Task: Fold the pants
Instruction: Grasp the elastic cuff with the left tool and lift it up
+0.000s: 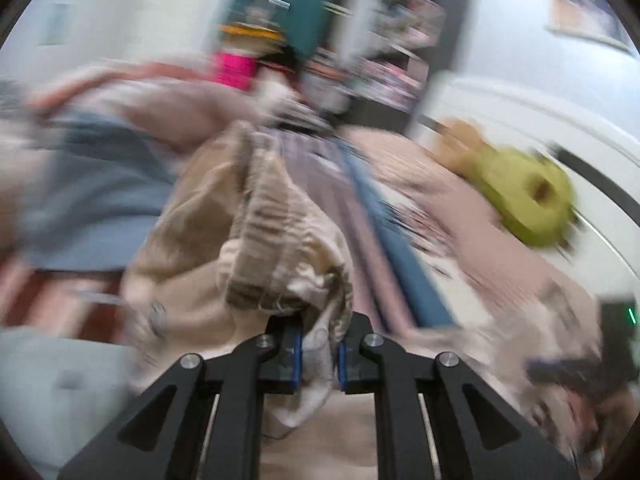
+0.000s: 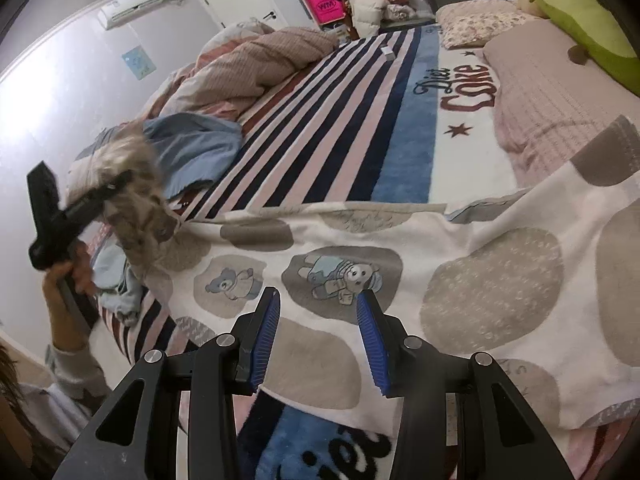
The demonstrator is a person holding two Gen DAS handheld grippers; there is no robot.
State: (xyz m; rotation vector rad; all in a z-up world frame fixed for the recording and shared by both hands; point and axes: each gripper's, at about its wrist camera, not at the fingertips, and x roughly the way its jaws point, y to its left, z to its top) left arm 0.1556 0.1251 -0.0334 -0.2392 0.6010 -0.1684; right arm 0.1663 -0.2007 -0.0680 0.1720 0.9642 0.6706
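Observation:
The pants (image 2: 480, 280) are white with grey ovals and cartoon bears, and they lie spread across the near part of the bed. My right gripper (image 2: 318, 300) hovers just above them, open, with nothing between its blue pads. At the left a hand holds my left gripper (image 2: 108, 194), which is shut on a bunched end of the pants and lifts it off the bed. The left wrist view is motion-blurred. It shows the left gripper (image 1: 320, 344) with gathered pants fabric (image 1: 256, 240) and a ribbed waistband pinched between the jaws.
Under the pants lies a striped blanket (image 2: 320, 128) with "Diet Coke" lettering. A blue garment (image 2: 196, 148) and a rumpled duvet (image 2: 256, 60) sit at the far left. A floral pillow (image 2: 476, 24) and a green plush (image 2: 580, 28) are at the far right. A pale wall (image 2: 48, 120) runs along the left.

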